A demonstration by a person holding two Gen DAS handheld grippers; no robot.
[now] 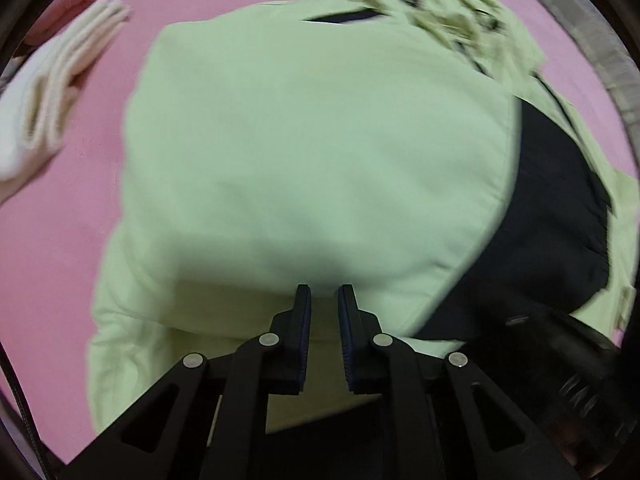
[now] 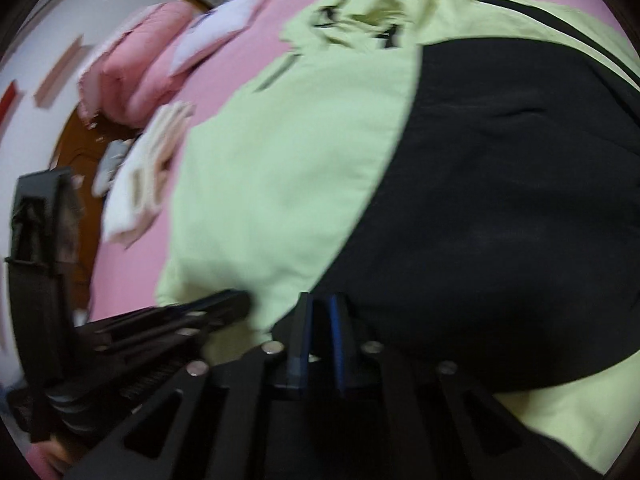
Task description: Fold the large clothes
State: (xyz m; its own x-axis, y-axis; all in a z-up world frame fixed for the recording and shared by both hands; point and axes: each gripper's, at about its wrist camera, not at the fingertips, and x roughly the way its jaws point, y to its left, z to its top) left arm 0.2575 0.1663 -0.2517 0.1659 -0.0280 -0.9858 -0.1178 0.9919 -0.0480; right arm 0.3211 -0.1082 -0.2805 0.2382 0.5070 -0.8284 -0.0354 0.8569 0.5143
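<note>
A large light green jacket (image 1: 304,152) with a black lining (image 1: 552,216) lies on the pink bed sheet (image 1: 60,260), one green panel folded over the lining. Its crumpled hood or collar end (image 1: 440,4) lies at the far side. My left gripper (image 1: 324,292) hovers over the jacket's near edge, its jaws a little apart with nothing between them. In the right wrist view the jacket (image 2: 280,168) and its lining (image 2: 500,200) fill the frame. My right gripper (image 2: 320,300) is nearly closed at the border of green cloth and lining; whether it pinches cloth is unclear. The left gripper (image 2: 224,304) shows beside it.
A folded white and cream cloth (image 1: 52,88) lies on the sheet to the left, also in the right wrist view (image 2: 148,172). A pink quilt (image 2: 136,80) and white pillow (image 2: 224,28) sit at the bed's far end. A brown wooden floor (image 2: 76,152) lies beyond the bed's edge.
</note>
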